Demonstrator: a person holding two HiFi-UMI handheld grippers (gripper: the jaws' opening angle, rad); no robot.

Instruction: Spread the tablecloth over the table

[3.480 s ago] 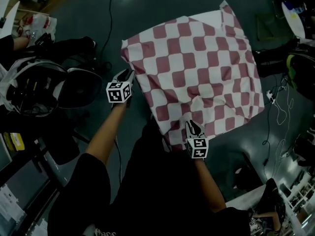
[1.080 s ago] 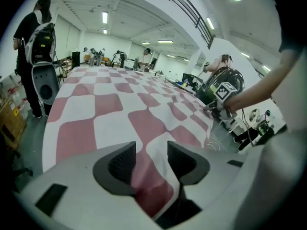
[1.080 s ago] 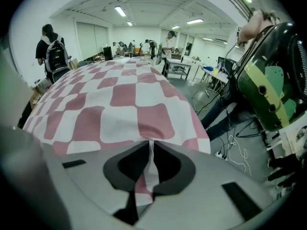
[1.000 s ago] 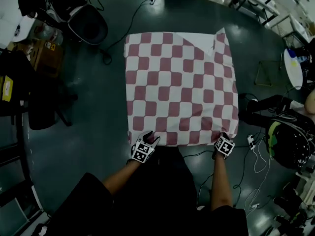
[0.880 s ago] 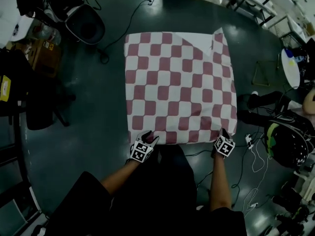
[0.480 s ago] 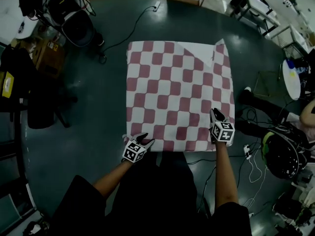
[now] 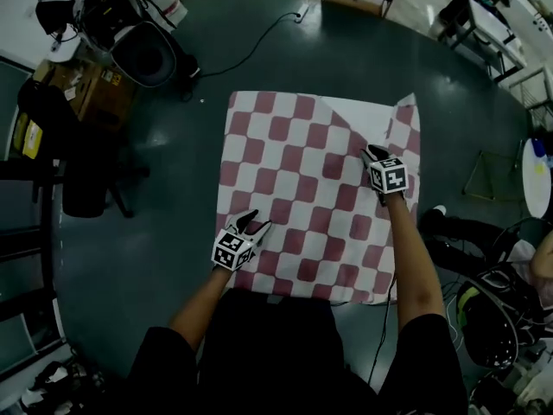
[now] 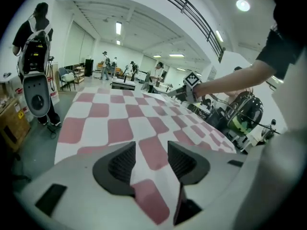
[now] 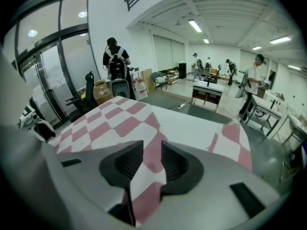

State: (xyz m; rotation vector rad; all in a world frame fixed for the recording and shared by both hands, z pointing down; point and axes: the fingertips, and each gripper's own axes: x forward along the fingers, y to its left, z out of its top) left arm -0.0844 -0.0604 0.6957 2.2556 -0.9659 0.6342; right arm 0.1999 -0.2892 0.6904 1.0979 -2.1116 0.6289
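Your right gripper reaches toward the folded-over corner of the tablecloth, jaws just parted and pinching nothing, probably to flatten it. Your left gripper hovers with jaws apart, empty.

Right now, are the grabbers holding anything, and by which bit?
Nothing is held. The left gripper and the right gripper hover open over the tablecloth; the right's jaws have just been opening, cloth loose between them.

My right gripper has moved from the near right corner of the red-and-white checked fabric tablecloth toward its far right corner. Its jaws have just been opening, with cloth in the gap, unpinched. My left gripper has advanced onto the cloth.
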